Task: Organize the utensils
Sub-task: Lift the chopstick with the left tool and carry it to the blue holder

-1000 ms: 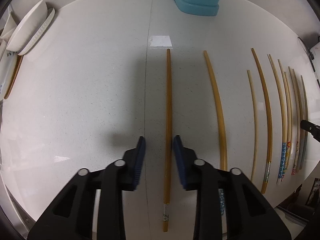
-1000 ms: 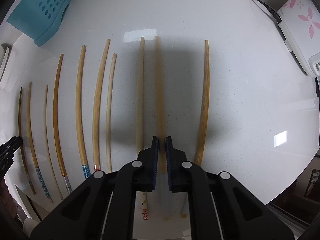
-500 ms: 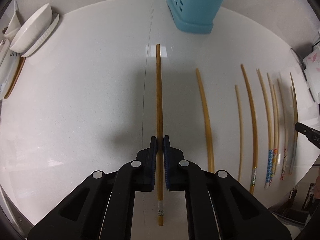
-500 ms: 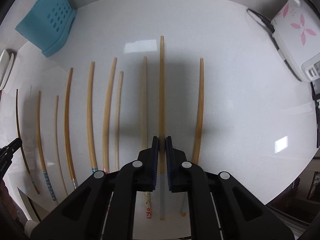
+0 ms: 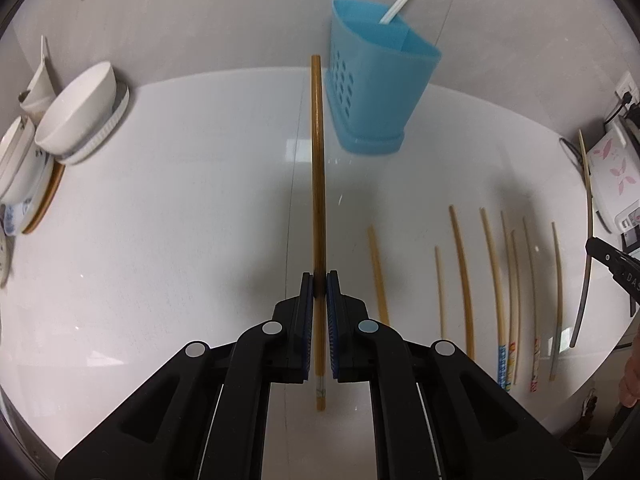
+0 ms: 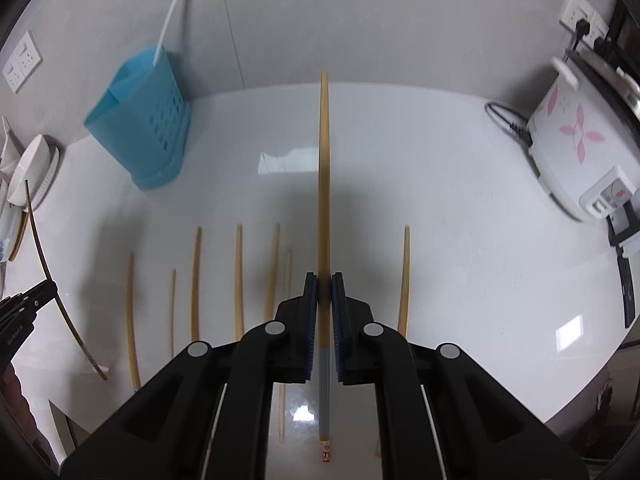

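Observation:
My left gripper [image 5: 319, 280] is shut on a dark amber chopstick [image 5: 318, 160], held off the white counter and pointing toward the blue perforated utensil holder [image 5: 372, 92]. My right gripper [image 6: 324, 284] is shut on a lighter chopstick [image 6: 323, 168] with a grey handle end, also lifted. Several more chopsticks [image 6: 238, 280] lie side by side on the counter below. The holder [image 6: 144, 120] stands at the back by the wall, with a white stick [image 6: 170, 20] standing in it.
White bowls and plates [image 5: 76, 112] are stacked at the left by the wall. A white rice cooker with pink flowers [image 6: 572, 148] and its cord sit at the right. The white counter [image 5: 180, 200] ends near the bottom of both views.
The left gripper closed on the amber chopstick. Both grippers rose with their chopsticks off the counter and tilted up, bringing the blue holder and the wall into view.

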### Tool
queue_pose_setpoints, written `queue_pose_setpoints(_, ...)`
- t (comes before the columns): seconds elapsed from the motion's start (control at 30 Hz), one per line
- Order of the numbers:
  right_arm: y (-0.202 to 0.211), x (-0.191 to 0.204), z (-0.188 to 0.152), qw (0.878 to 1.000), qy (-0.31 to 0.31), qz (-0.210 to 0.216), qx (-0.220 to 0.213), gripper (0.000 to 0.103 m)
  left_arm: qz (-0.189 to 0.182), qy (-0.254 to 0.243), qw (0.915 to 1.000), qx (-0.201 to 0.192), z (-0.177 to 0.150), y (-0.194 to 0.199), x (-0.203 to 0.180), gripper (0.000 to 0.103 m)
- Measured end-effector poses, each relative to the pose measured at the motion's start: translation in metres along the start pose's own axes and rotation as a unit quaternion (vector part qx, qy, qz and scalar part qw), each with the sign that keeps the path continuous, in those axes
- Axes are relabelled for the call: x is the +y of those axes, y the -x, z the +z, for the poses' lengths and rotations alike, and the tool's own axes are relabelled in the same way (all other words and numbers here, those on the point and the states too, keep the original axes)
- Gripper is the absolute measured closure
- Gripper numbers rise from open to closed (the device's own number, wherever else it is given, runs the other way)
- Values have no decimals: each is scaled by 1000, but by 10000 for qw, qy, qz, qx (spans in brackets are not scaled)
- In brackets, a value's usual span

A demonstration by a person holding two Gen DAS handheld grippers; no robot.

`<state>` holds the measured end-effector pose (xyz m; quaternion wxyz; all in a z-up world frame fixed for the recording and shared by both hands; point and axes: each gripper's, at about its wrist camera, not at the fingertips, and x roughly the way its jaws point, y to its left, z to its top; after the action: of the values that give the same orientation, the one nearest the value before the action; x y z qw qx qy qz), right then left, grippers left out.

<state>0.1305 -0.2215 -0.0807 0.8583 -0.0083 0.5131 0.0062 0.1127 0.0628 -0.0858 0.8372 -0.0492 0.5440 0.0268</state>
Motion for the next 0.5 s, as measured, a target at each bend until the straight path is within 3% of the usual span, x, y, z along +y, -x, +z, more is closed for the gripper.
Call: queue_pose_setpoints(0.5, 61, 25, 61, 9931, 140, 114, -1162, 97, -263, -79, 9964, -801, 68, 66, -8, 97)
